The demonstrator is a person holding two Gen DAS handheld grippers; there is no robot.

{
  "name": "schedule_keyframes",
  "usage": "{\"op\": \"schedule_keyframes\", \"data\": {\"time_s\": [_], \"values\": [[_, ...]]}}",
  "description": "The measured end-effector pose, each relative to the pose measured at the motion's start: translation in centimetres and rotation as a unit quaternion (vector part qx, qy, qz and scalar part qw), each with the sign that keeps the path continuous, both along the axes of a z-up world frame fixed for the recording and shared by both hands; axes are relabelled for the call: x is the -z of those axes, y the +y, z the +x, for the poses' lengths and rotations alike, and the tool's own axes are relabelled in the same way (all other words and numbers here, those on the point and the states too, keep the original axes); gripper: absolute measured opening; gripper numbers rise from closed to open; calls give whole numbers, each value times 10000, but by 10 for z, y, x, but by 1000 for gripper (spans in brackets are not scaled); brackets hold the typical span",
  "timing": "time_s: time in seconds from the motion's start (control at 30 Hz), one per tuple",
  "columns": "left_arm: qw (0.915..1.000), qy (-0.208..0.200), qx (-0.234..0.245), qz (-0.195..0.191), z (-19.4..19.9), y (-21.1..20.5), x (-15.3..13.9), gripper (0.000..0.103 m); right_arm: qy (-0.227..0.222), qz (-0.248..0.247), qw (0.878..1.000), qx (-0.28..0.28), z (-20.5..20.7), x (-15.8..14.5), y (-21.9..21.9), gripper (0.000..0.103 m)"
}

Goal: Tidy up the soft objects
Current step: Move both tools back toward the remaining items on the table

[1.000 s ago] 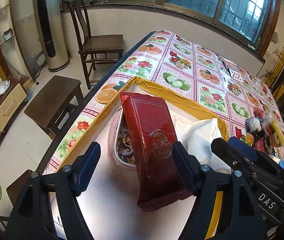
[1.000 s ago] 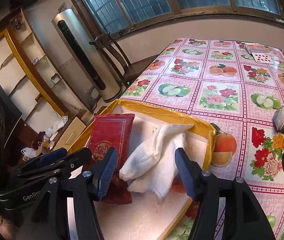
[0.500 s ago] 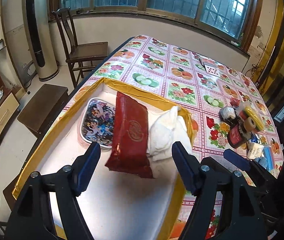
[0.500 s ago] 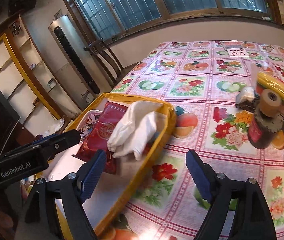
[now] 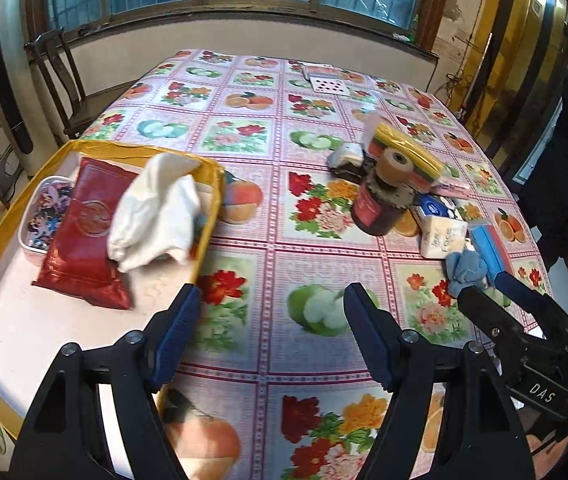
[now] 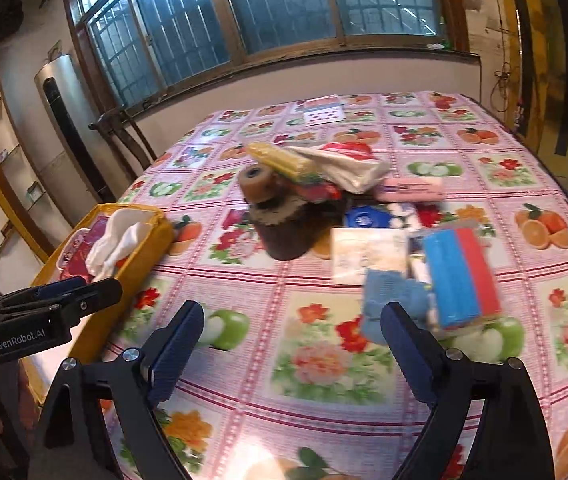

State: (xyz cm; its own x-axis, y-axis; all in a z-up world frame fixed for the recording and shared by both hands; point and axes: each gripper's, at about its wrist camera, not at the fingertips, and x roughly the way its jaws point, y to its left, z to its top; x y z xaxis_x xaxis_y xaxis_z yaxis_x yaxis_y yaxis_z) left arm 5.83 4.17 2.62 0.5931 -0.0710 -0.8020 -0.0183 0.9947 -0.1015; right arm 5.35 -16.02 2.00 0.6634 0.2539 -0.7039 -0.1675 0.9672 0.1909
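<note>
The blue cloth (image 6: 394,300) lies crumpled on the table just ahead of my right gripper (image 6: 292,344), slightly right of its line, touching the blue-and-red pack (image 6: 460,276). Both my grippers are spread and empty. I judge I should shift right, straddle the cloth alone, and pinch low. The yellow-rimmed tray (image 5: 210,216), holding a white cloth (image 5: 156,212), sits ahead-left of my left gripper (image 5: 268,336).

Both tongs (image 5: 268,336) away from tray (image 5: 212,216)
</note>
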Motion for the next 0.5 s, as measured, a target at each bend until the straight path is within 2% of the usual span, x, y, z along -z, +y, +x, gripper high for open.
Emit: {"op": "schedule_keyframes", "data": {"time_s": [0.1, 0.23, 0.37, 0.5], "values": [[9997, 92, 191, -75, 6, -30, 7, 74, 10, -114, 9995, 283, 1, 0, -32, 92], [9993, 135, 353, 56, 12, -62, 15, 74, 23, -105, 9987, 506, 4, 2, -63, 92], [9989, 83, 382, 241, 16, -84, 24, 74, 54, -206, 9981, 583, 9, 8, -76, 92], [9986, 107, 449, 262, 21, -103, 35, 73, 97, -294, 9975, 630, 13, 14, -84, 92]]}}
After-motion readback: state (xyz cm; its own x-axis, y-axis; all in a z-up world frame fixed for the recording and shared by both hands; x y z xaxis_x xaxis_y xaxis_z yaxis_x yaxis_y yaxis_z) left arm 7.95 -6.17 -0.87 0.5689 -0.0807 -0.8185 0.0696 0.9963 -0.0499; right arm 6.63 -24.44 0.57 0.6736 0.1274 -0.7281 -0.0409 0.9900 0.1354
